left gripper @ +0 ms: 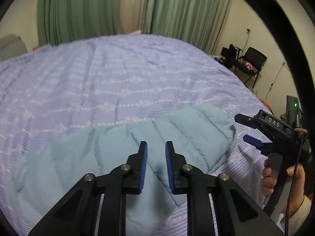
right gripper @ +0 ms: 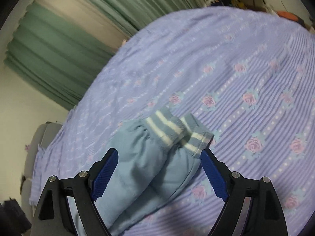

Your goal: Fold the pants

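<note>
Light blue padded pants point(left gripper: 102, 153) lie across the lilac flowered bedspread point(left gripper: 118, 78). In the left wrist view my left gripper point(left gripper: 156, 147) is open and empty, its blue pads just above the pants' middle. My right gripper point(left gripper: 246, 129) shows at the right edge, open, held in a hand beside the pants' right end. In the right wrist view my right gripper point(right gripper: 159, 157) is wide open, straddling both pant legs point(right gripper: 149, 169) just short of the white-striped cuffs point(right gripper: 177, 131). It holds nothing.
Green curtains point(left gripper: 98, 9) hang behind the bed. A black chair point(left gripper: 252, 63) with bags stands at the far right by the wall. A grey cushion point(right gripper: 39, 147) lies beside the bed's left edge.
</note>
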`<state>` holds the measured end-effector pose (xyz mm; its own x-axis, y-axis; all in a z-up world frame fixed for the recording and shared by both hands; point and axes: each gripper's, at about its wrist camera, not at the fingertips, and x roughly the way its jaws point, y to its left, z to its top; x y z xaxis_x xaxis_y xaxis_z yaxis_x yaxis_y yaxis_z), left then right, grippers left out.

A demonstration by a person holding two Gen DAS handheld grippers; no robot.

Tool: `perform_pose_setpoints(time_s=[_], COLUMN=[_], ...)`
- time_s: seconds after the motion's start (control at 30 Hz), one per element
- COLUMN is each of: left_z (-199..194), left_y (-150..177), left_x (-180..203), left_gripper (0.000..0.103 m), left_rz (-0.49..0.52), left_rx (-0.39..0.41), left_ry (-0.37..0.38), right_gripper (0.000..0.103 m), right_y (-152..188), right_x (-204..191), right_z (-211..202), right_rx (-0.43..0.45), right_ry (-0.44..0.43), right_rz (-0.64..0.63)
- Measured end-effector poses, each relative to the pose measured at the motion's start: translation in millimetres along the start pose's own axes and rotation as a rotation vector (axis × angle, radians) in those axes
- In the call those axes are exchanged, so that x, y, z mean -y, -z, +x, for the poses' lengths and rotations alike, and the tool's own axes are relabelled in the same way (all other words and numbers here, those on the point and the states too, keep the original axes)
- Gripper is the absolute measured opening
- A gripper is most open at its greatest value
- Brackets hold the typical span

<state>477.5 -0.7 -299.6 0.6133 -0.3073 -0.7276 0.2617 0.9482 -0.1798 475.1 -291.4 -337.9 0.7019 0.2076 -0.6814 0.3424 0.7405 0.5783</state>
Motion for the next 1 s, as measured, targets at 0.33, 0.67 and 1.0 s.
perform_pose_setpoints(time_s=[0.33,0.67,1.0], left_z=[42.2,33.9,33.8], left_y=[40.6,60.2,59.4], left_x=[-19.9,-15.1,-23.6], left_gripper=[0.003,0.003,0.003], left_rz=[-0.153,-0.086,-0.137], left_rx=[-0.192,-0.217,-0.233], left_ry=[0.009,0.016,0.074], right_gripper=[0.086,0.086,0.052], right_y=[7.8,16.2,33.4], right_x=[9.2,7.4,-24.3], right_z=[43.1,50.8,-22.4], right_rx=[-0.079,-0.093,0.054], right_ry=[-0.039,-0.066,0.061], right_rz=[0.023,0.01,-0.195])
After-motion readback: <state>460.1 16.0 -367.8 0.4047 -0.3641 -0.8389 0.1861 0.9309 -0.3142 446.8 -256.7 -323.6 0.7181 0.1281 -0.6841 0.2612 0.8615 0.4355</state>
